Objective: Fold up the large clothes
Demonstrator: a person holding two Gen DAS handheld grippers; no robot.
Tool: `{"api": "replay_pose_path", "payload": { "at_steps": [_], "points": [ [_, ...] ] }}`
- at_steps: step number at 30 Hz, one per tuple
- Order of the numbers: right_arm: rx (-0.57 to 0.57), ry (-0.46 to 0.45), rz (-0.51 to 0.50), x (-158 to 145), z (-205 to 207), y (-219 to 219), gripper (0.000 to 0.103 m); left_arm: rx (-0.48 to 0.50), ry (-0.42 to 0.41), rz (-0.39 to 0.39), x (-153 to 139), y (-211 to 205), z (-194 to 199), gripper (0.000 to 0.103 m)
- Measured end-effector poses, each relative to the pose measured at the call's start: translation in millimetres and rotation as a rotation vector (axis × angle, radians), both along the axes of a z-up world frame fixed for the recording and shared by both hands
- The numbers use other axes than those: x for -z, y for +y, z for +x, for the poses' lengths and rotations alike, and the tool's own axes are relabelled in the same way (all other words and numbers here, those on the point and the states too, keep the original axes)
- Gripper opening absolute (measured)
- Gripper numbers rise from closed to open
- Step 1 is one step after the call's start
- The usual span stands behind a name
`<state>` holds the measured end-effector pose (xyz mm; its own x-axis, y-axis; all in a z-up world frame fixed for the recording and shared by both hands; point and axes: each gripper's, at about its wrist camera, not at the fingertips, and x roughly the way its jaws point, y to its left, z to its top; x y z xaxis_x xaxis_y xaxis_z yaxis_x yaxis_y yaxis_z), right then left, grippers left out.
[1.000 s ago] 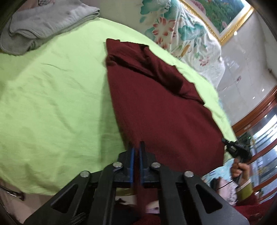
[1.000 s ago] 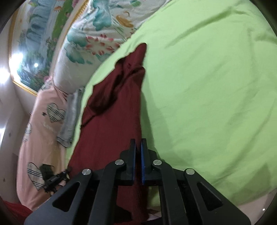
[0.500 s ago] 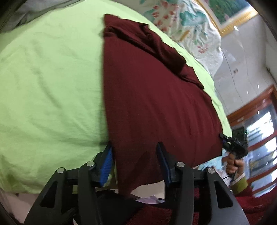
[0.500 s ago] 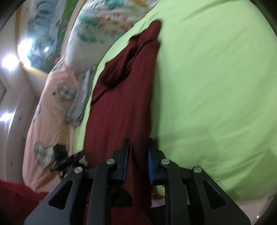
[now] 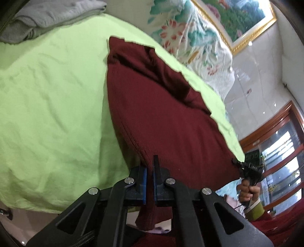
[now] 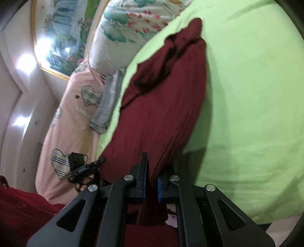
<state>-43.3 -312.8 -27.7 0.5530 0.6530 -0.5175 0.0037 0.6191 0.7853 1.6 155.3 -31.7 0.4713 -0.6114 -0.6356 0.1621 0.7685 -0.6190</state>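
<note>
A dark red garment [image 5: 155, 106] lies lengthwise on a lime-green bed sheet [image 5: 51, 91], its body spread fairly flat while the far end is bunched where a sleeve or collar part is doubled back over it; its near hem hangs over the bed's edge toward the person. The left gripper [image 5: 150, 171] has its blue-lined jaws pressed together on the near left corner of that hem, the seam edge running straight up into the pinch and a tail of cloth dangling below. The right gripper [image 6: 151, 177] takes the opposite near corner: its jaws are closing, with a thick gathered fold of the fabric already filling the gap and the pads against it. Holding both near corners at once probably keeps the hem taut between the hands, so that the lower half can be carried up and over toward the far end in one even fold. From each wrist view the other gripper shows at the garment's far side, a hand [image 5: 247, 191] wrapped round its handle. Beyond the sheet sit a grey folded cloth [image 5: 47, 17], a floral quilt [image 5: 191, 38], a pink cover with plaid hearts [image 6: 79, 114] and a framed landscape painting [image 5: 239, 17] on the wall.
</note>
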Motion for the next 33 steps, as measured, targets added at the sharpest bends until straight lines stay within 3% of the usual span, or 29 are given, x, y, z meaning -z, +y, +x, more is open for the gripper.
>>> {"api": "replay_pose_path", "payload": {
  "at_steps": [9, 15, 18, 22, 26, 29, 33],
  "points": [
    [0.064, -0.131, 0.047, -48, 53, -11, 0.008, -0.046, -0.148, -0.031, -61, -2, 51, 0.003],
    [0.092, -0.179, 0.031, -71, 125, -26, 0.008, -0.077, -0.234, -0.015, -98, -10, 123, 0.003],
    [0.108, -0.167, -0.003, -74, 173, -36, 0.008, -0.108, -0.233, 0.008, -105, -18, 174, 0.003],
    [0.169, -0.100, -0.085, -56, 237, -50, 0.008, -0.167, -0.165, 0.042, -85, -23, 245, 0.003],
    [0.264, 0.044, -0.149, -11, 289, -66, 0.008, -0.233, -0.059, 0.091, -36, -22, 311, 0.003],
    [0.286, 0.135, -0.194, 21, 307, -73, 0.008, -0.253, 0.025, 0.111, 2, -19, 336, 0.003],
    [0.287, 0.150, -0.154, 38, 307, -82, 0.008, -0.256, 0.056, 0.096, 27, -17, 343, 0.004]
  ]
}}
